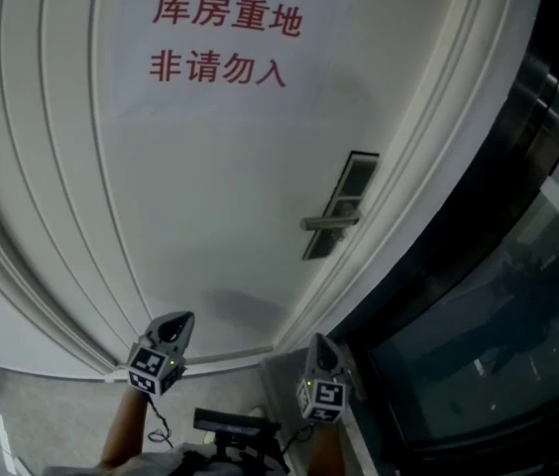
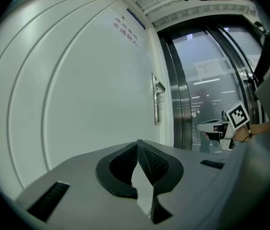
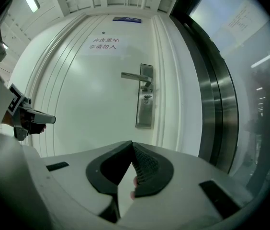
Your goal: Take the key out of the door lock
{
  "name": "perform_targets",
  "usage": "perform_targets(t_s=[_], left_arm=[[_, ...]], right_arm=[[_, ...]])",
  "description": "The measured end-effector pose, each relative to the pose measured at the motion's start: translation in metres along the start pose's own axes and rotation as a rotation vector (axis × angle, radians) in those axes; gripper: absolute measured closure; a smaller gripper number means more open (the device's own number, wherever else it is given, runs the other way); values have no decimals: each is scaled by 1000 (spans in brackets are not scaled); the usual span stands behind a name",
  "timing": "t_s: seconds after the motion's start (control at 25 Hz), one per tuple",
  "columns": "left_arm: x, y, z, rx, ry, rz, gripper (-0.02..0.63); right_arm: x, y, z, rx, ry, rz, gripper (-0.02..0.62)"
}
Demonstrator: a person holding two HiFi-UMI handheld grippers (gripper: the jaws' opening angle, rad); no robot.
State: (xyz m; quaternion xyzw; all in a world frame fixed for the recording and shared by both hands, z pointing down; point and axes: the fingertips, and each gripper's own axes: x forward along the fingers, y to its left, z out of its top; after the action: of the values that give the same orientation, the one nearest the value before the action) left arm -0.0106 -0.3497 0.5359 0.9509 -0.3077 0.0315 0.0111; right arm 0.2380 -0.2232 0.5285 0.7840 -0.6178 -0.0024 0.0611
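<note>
The steel lock plate [image 3: 145, 103] sits on the white door [image 3: 92, 95], with the lever handle [image 3: 134, 75] at its top. A small key [image 3: 146, 98] sticks out of the cylinder just below the handle. In the head view the plate [image 1: 343, 204] and handle [image 1: 330, 222] show, but the key is too small to make out. My right gripper [image 3: 132, 145] is shut and empty, well short of the lock. My left gripper [image 2: 137, 145] is also shut and empty, pointing at the door's plain panel. Both grippers hang low in the head view, left [image 1: 182, 318] and right [image 1: 319, 341].
A paper sign with red characters [image 1: 225, 40] is taped high on the door. Right of the door frame stand a dark metal post [image 3: 219, 90] and a glass wall [image 1: 498, 325]. From the left gripper view, the right gripper [image 2: 221, 127] shows beside the glass.
</note>
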Motion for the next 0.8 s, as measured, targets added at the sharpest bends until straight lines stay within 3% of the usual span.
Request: perform_targets(t_s=[0.52,0.8], left_arm=[[56,2,-1,-15,12,14,598],[72,-4,-1,-17,20,22,598]], right_arm=[[47,-40,12,-24,-10,6,584],[68,-56,47,-130,-53,26,584]])
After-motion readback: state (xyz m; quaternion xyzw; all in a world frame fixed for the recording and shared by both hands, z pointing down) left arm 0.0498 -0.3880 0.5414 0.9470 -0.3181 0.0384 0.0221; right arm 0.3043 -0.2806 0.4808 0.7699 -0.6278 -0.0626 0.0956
